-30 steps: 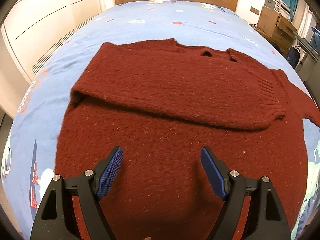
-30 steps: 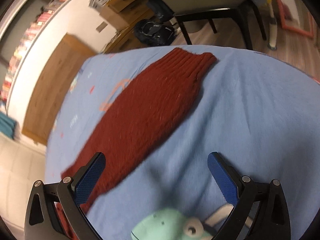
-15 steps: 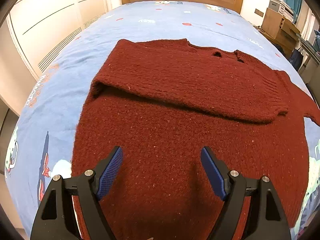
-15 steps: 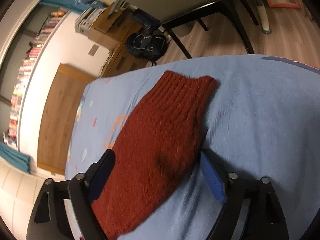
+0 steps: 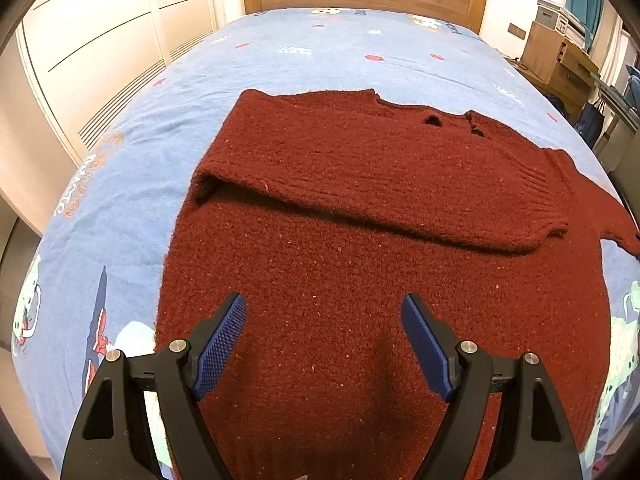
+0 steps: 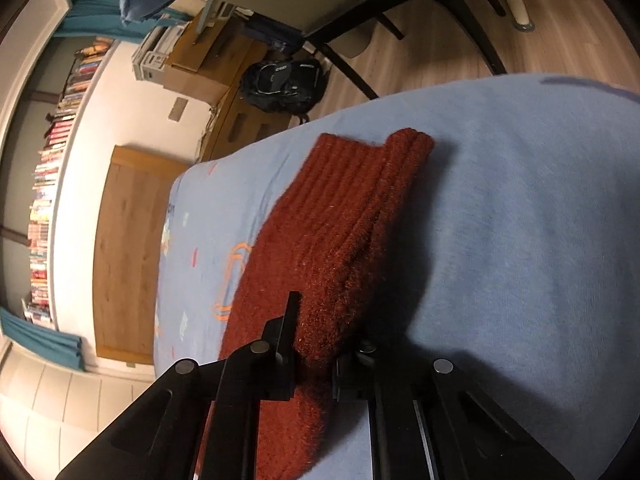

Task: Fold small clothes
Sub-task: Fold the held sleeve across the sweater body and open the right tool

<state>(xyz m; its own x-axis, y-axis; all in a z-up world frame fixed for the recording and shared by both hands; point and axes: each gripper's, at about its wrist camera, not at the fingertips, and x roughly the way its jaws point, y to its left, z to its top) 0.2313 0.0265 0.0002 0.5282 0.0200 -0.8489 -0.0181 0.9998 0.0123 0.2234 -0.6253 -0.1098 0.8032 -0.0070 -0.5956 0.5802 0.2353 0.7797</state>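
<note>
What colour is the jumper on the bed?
Dark red, with tiny pale flecks. The jumper shows best in the left wrist view.

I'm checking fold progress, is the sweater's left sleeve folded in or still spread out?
Folded in. In the left wrist view that sleeve lies across the red sweater, its ribbed cuff near the opposite side.

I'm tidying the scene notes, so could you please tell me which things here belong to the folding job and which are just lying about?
Job:
- red sweater
- its outstretched sleeve, pinched by the right gripper
- left gripper, open above the sweater
- bed

Lying about:
- black backpack
- chair
- shelved books
</note>
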